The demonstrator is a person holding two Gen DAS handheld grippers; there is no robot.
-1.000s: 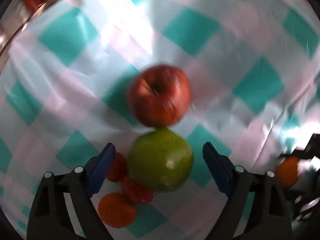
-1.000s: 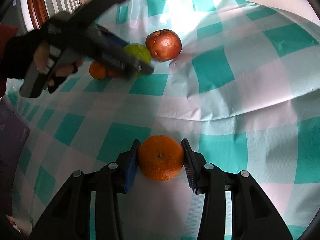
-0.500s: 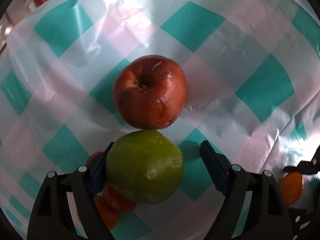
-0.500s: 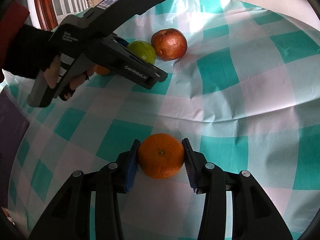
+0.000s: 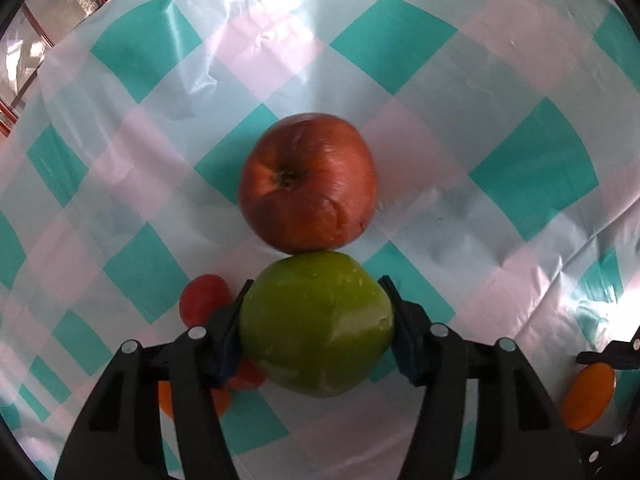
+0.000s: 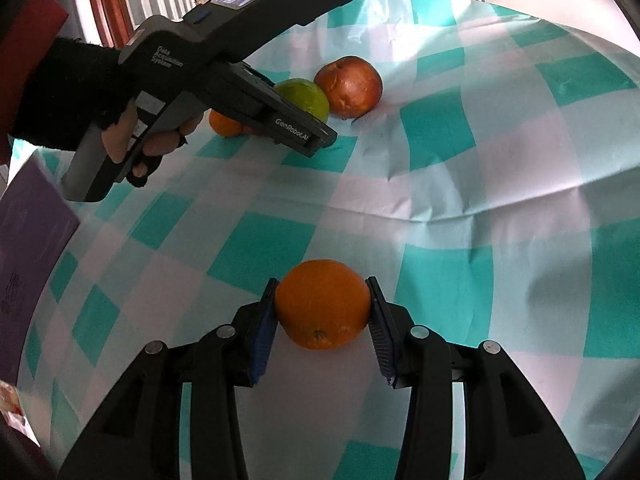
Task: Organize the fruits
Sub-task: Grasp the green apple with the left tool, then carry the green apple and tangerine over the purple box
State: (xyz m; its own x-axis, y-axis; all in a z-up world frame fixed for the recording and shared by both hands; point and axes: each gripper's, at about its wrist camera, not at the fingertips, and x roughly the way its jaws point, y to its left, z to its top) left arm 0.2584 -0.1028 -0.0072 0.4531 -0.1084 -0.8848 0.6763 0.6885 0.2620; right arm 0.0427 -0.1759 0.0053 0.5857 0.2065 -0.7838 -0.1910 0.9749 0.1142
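The step in hand is pickup of two fruits at once. The left gripper [image 5: 316, 328] is closing its jaws on the green apple [image 5: 316, 326]; both blue pads appear to meet its sides, and the apple sits on the checked tablecloth [image 5: 520, 184], touching the red apple [image 5: 308, 182] just beyond it. Small red fruits [image 5: 204, 298] and a second orange fruit [image 5: 587, 396] lie close by, the former partly hidden behind the left finger.

The right gripper [image 6: 322, 312] is clamped narrowly on an orange [image 6: 322, 310], held at its widest part, low over or on the cloth; contact underneath cannot be confirmed.

Judgement: the next move calls for a firm seat on the green apple, then a straight lift clear of the red apple so it is not rolled. No bowl or basket is visible, so the destination is unknown.

Legible writing: the left tool's body reads "GenRobot.AI" [image 6: 292, 130] and "Data Acquisition System" [image 6: 168, 58].
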